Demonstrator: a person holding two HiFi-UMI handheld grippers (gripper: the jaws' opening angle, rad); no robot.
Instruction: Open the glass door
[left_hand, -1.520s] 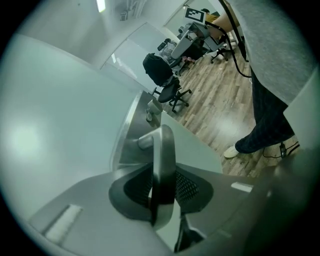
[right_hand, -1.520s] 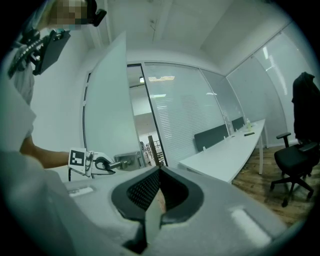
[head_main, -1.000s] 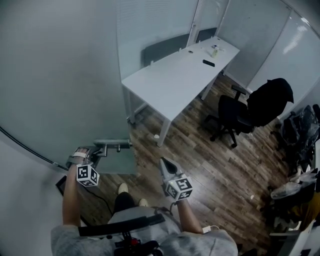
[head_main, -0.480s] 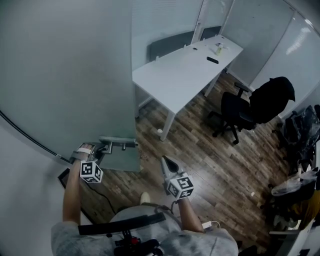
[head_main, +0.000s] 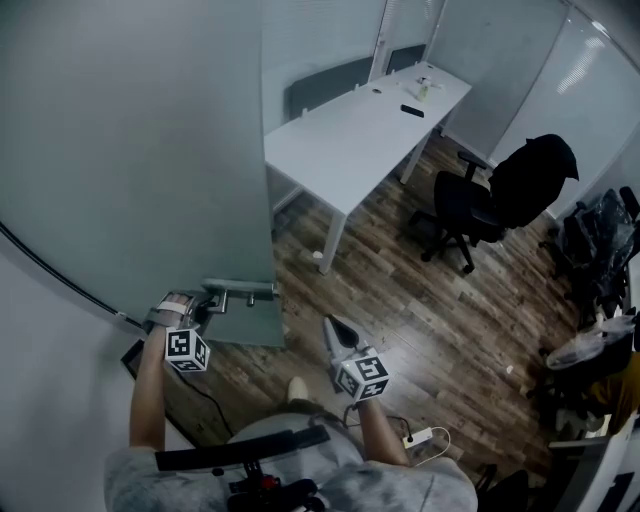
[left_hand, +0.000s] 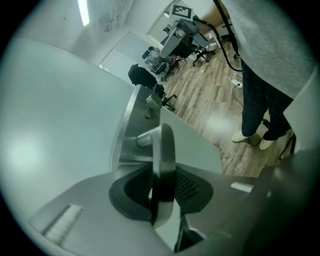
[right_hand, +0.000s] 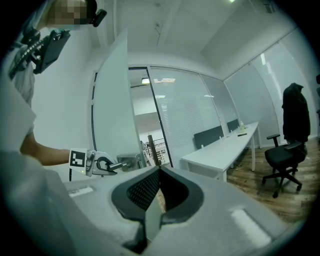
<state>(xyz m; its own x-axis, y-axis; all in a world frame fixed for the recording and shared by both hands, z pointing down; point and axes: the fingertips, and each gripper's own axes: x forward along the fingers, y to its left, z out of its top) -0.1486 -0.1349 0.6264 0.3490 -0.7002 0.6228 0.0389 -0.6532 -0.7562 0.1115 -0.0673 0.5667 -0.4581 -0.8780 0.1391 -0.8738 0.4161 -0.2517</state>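
The left claw (left_hand: 162, 189) is clamped on the silver metal bar handle (left_hand: 163, 150) of the frosted glass door (head_main: 150, 150). The right claw (right_hand: 159, 175) has its jaws together, empty.

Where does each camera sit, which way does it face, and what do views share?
Head view: on the person's head, steeply down onto glass door; both forearms show.
Left gripper view: on left gripper, along jaws shut on door handle; legs show.
Right gripper view: on right gripper, facing door and desk; left forearm shows.
Shared by all: the handle.
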